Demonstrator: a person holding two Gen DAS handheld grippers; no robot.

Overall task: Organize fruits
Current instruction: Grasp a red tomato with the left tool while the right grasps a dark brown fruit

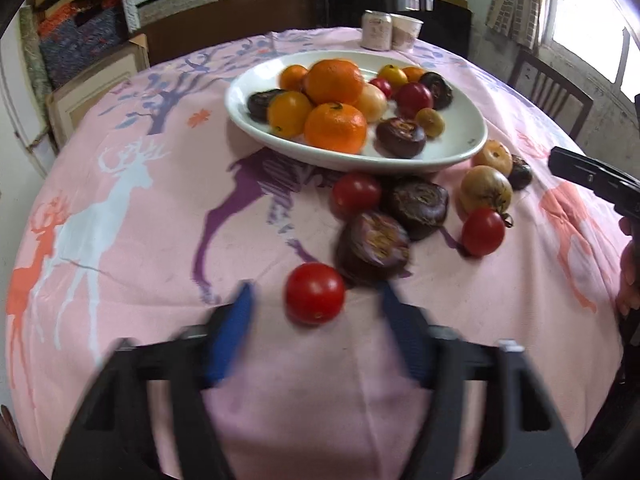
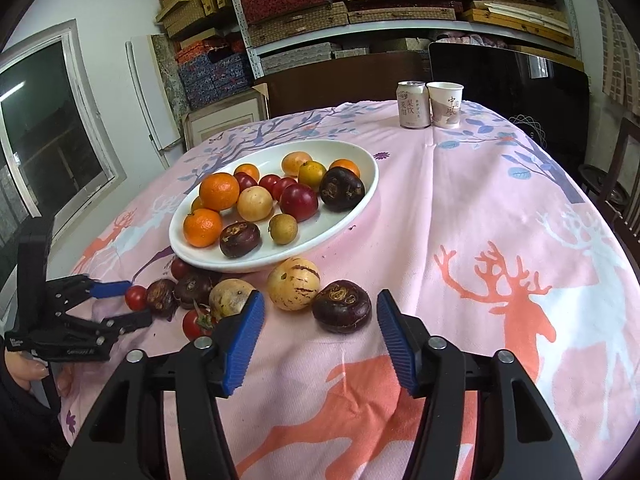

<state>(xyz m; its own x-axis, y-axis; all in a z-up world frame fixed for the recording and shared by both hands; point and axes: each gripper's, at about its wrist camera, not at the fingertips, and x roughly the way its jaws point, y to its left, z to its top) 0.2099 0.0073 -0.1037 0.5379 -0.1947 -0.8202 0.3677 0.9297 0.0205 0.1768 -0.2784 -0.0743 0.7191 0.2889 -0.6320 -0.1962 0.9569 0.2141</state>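
A white oval plate (image 1: 460, 150) (image 2: 360, 196) on the pink tablecloth holds oranges, red tomatoes, yellow fruits and dark purple fruits. Loose fruit lies in front of it. My left gripper (image 1: 316, 300) is open, its blue fingers on either side of a red tomato (image 1: 315, 293) (image 2: 135, 297) on the cloth. A dark purple fruit (image 1: 374, 246) lies just beyond it. My right gripper (image 2: 320, 312) is open and empty, just short of a dark purple fruit (image 2: 341, 306) and a yellow fruit (image 2: 293, 284). The left gripper also shows in the right wrist view (image 2: 120, 304).
More loose tomatoes (image 1: 483, 232) (image 2: 196, 322), dark fruits (image 1: 418, 206) and yellow fruits (image 1: 485, 189) lie by the plate. A can (image 2: 413, 104) and a paper cup (image 2: 445, 104) stand at the far table edge. Shelves of boxes and chairs stand beyond.
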